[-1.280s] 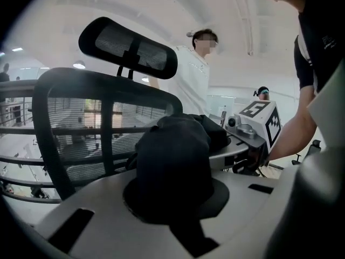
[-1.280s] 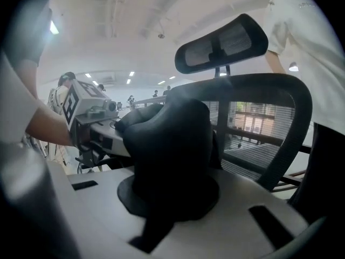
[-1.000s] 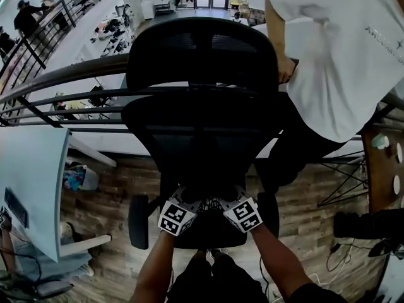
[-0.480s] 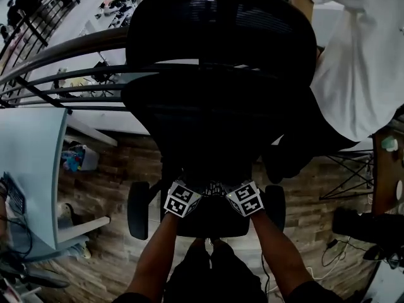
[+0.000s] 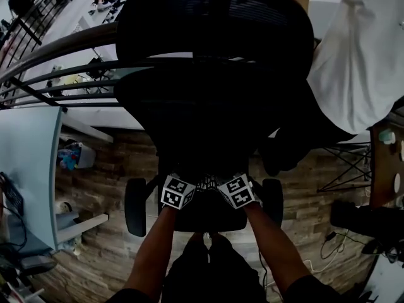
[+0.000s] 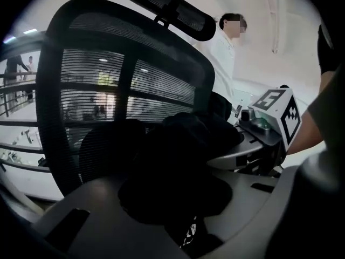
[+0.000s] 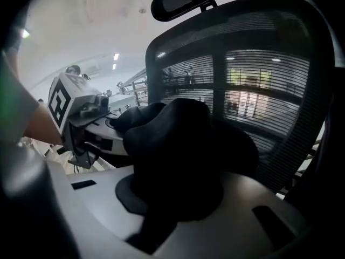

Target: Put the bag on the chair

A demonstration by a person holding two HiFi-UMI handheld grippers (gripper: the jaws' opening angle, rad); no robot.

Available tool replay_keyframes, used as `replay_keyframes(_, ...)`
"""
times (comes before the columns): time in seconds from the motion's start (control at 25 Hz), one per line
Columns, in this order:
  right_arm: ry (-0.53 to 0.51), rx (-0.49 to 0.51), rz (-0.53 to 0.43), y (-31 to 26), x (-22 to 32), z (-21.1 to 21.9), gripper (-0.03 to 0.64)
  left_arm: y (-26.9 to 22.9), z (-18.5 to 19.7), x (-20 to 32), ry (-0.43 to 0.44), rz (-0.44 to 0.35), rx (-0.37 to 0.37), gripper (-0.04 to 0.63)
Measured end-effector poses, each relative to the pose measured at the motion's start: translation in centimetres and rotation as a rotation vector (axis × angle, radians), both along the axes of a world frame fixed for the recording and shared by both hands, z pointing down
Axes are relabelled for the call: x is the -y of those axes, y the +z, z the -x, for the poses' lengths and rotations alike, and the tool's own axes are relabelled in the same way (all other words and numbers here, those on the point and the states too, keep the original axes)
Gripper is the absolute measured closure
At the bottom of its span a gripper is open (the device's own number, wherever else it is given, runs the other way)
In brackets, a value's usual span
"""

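The black mesh office chair [image 5: 214, 17] fills the head view, its seat [image 5: 202, 118] right in front of my hands. The black bag [image 6: 178, 161] lies bunched on the seat against the backrest [image 6: 124, 80]; it also shows in the right gripper view [image 7: 183, 144]. My left gripper [image 5: 187, 183] and right gripper [image 5: 226, 183] stand side by side at the seat's near edge. Both have bag fabric between their jaws. The jaws have just been opening a little, and the dark cloth hides the pads. Each gripper view shows the other gripper: the right [image 6: 269, 128], the left [image 7: 81, 117].
A person in a white shirt [image 5: 360, 62] stands close by the chair's right side. A black railing [image 5: 50, 74] runs behind the chair. A pale blue desk [image 5: 25, 169] stands at the left. Chair casters [image 5: 136, 207] rest on the wood floor, with dark gear [image 5: 366, 223] at the right.
Both grippers have sunk with the bag toward the seat. The chair now looms larger and darker in the head view, and the marker cubes sit slightly higher in it.
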State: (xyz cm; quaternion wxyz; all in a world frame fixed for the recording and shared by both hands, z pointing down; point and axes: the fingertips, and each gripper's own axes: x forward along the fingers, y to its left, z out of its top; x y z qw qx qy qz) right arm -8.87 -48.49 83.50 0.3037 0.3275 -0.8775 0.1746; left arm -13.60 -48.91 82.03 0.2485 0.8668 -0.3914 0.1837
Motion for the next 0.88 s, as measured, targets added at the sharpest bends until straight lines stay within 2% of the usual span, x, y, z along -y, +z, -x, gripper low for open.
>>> replay_keyframes(0.08,0.006,-0.017,0.014,0.7,-0.3,-0.5,0.526,0.6,0.2,-0.3,-0.017,0.012,0.018,0.457)
replay_keyframes(0.2,0.017,-0.038,0.049,1.0,-0.9,-1.5,0.438,0.8,0.9,-1.0,-0.014,0.02,0.027,0.365)
replay_keyframes(0.4,0.034,-0.06,0.067,-0.5,-2.3,-2.9,0.392,-1.0,2.1,-2.9,0.008,0.041,0.016,0.276)
replay_keyframes(0.48,0.045,-0.059,0.051,-2.0,-2.8,-3.6,0.388,-2.6,3.0,-3.2,-0.028,0.035,-0.001,0.263)
replay_keyframes(0.6,0.07,-0.043,-0.009,-5.2,-2.9,-4.4,0.387,-5.1,4.0,-3.2,-0.068,-0.012,0.012,0.263)
replay_keyframes(0.72,0.063,-0.031,-0.079,-8.6,-3.5,-4.0,0.39,-7.2,3.3,-3.4,-0.031,-0.035,0.03,0.264)
replay_keyframes(0.8,0.045,-0.046,-0.123,-10.2,-4.6,-3.6,0.418,-9.0,2.3,-3.7,-0.009,-0.059,0.025,0.265)
replay_keyframes(0.88,0.069,-0.028,-0.167,-11.6,-5.0,-4.2,0.46,-10.8,1.1,-4.0,0.001,-0.093,0.011,0.268)
